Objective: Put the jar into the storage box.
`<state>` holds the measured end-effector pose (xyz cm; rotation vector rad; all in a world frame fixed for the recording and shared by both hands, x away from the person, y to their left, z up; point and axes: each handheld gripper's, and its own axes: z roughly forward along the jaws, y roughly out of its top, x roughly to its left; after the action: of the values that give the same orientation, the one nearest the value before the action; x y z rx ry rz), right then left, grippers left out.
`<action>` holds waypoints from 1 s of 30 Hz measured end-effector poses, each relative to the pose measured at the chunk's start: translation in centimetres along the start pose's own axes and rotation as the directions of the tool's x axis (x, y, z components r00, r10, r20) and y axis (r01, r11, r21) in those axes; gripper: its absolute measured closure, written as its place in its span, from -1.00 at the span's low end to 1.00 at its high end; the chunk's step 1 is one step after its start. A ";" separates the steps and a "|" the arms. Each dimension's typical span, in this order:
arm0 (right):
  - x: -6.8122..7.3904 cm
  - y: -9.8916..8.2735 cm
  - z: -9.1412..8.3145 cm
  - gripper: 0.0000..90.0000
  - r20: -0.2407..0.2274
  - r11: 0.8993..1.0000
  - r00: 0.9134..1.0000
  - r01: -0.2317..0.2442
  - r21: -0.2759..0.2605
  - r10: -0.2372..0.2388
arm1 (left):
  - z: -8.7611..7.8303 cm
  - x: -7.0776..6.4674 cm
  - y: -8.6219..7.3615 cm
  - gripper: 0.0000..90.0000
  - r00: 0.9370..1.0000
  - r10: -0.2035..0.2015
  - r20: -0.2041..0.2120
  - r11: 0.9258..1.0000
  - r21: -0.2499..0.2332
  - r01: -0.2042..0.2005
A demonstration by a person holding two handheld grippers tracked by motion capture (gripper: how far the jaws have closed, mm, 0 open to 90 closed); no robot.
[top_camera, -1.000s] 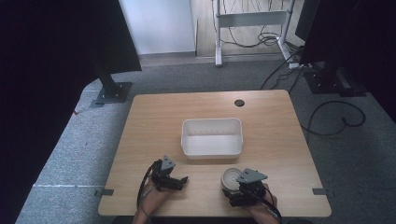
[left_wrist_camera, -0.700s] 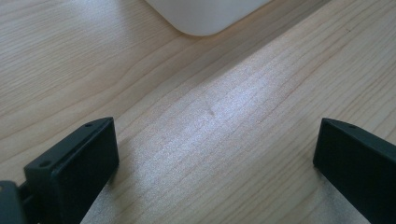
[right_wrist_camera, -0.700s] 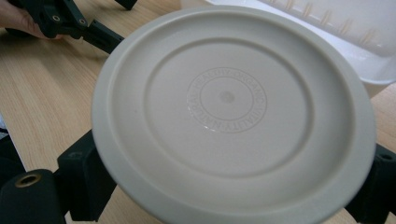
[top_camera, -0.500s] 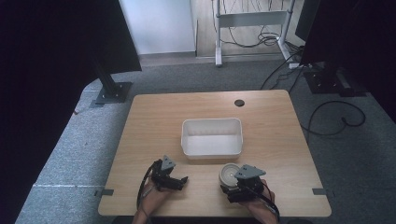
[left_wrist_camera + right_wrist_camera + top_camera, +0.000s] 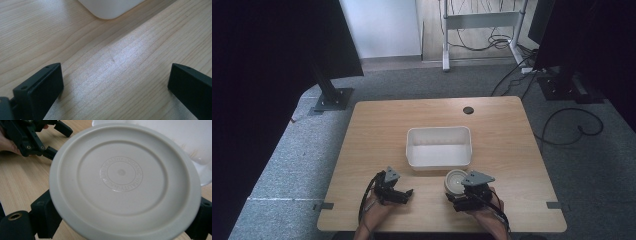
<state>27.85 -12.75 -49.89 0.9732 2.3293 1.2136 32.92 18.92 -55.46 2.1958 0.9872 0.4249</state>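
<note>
the right gripper point(image 5: 125, 220) is pinching a pale round lid point(image 5: 125, 180) by its rim, just in front of the white tub point(image 5: 439, 146). it is looking light, stiff and smooth, so likely slippery; the raised rim is seeming the safest hold. the right gripper view is showing embossed lettering at the lid's centre, too small in the high view. the left gripper point(image 5: 115, 85) is resting spread wide over bare table point(image 5: 120, 62).

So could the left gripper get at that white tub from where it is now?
Probably yes. The left gripper is open with nothing between its jaws, and bare table lies between it and the tub. The right gripper, shut on the round lid, sits off to the side.
</note>
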 end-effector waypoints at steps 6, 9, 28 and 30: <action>-0.2 0.8 0.2 -0.79 0.003 1.000 1.000 0.000 -0.006 0.000 | 0.0 0.0 0.0 -1.00 1.000 0.000 0.000 1.000 0.000 0.000; -0.2 1.0 0.3 -0.79 0.004 1.000 1.000 -0.002 -0.005 0.002 | 0.0 0.0 0.0 -1.00 1.000 -0.003 0.000 1.000 -0.003 0.003; -1.1 2.7 1.8 -0.79 0.009 1.000 1.000 -0.012 -0.013 0.012 | 0.0 0.0 0.0 -1.00 1.000 -0.003 0.000 1.000 -0.002 0.003; -1.3 2.9 2.0 -0.79 0.013 1.000 1.000 -0.017 -0.017 0.017 | 0.0 0.0 0.0 -1.00 1.000 -0.003 0.000 1.000 -0.003 0.003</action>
<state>31.10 -11.31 -48.68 0.9943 2.3016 1.2270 32.92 18.90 -55.48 2.1917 0.9894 0.4244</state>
